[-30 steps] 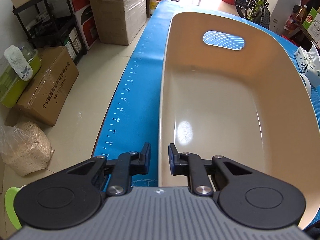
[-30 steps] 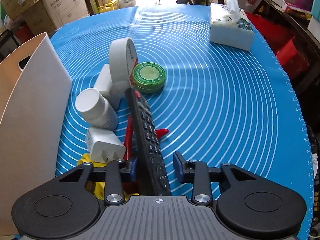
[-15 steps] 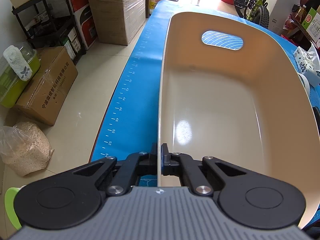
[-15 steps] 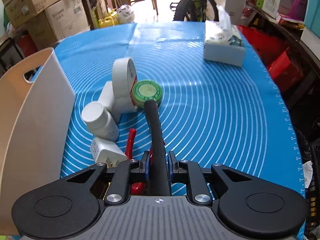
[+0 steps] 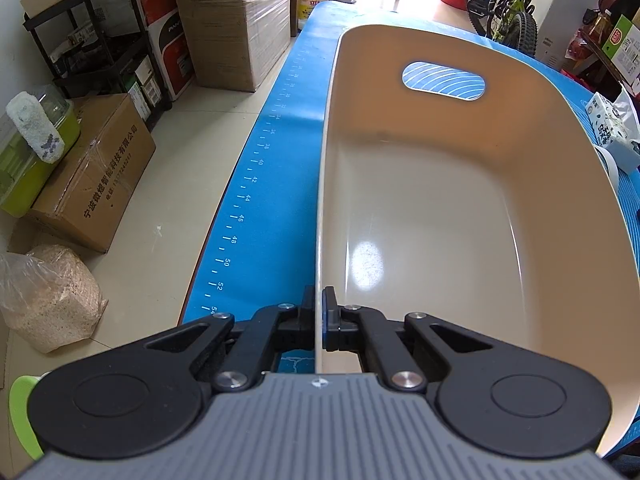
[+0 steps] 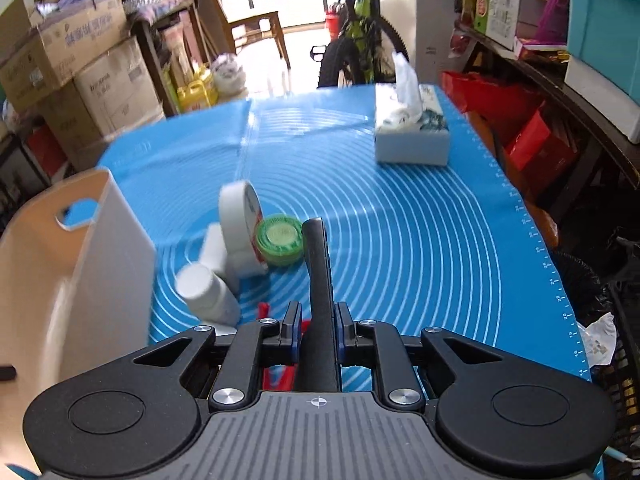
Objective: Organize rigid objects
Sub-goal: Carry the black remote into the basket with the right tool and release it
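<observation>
A beige bin (image 5: 460, 208) stands empty on the blue mat (image 5: 276, 184). My left gripper (image 5: 319, 316) is shut on the bin's near rim. In the right wrist view my right gripper (image 6: 317, 326) is shut on a black remote control (image 6: 319, 276), held edge-up above the mat. Below and ahead of it lie a white tape roll (image 6: 240, 216), a green round tin (image 6: 280, 240), a white pill bottle (image 6: 208, 296), a white block (image 6: 212, 246) and a red object (image 6: 263, 310). The bin (image 6: 60, 280) stands at the left.
A tissue box (image 6: 412, 136) sits at the mat's far right. It also shows in the left wrist view (image 5: 612, 132). Cardboard boxes (image 5: 96, 176), shelves and a sack stand on the floor left of the table. A bicycle (image 6: 356, 40) stands beyond it.
My left gripper closed on the bin's rim. My right gripper closed on the remote, turned it on edge and lifted it off the mat.
</observation>
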Demonstrator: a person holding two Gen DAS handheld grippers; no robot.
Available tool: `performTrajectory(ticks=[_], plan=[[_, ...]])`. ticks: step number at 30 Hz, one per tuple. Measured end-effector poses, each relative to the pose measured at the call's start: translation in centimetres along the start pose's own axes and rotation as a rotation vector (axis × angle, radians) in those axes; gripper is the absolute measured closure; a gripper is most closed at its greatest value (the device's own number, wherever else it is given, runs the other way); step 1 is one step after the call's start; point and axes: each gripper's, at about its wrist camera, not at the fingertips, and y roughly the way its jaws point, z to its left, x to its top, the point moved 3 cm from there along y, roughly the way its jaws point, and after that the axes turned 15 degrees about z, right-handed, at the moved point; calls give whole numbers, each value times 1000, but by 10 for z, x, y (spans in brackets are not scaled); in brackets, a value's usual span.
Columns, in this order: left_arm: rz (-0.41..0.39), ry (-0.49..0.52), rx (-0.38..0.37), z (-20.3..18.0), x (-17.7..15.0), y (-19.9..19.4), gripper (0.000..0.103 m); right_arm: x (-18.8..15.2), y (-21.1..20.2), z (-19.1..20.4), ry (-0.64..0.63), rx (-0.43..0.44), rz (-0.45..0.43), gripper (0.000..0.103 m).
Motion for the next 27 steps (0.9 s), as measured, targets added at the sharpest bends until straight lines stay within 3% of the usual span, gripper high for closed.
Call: performTrajectory(ticks=[12,21,27], plan=[[0,5,-5,3,-1,0,100,9,-60,70,-82,119,-181,76],[0,2,-16,2,-1,0,100,16,-58,150,-184,233,-179,76],[-3,9,-22,2,-2,0,100,6,-32,204,-290,265,-122,76]])
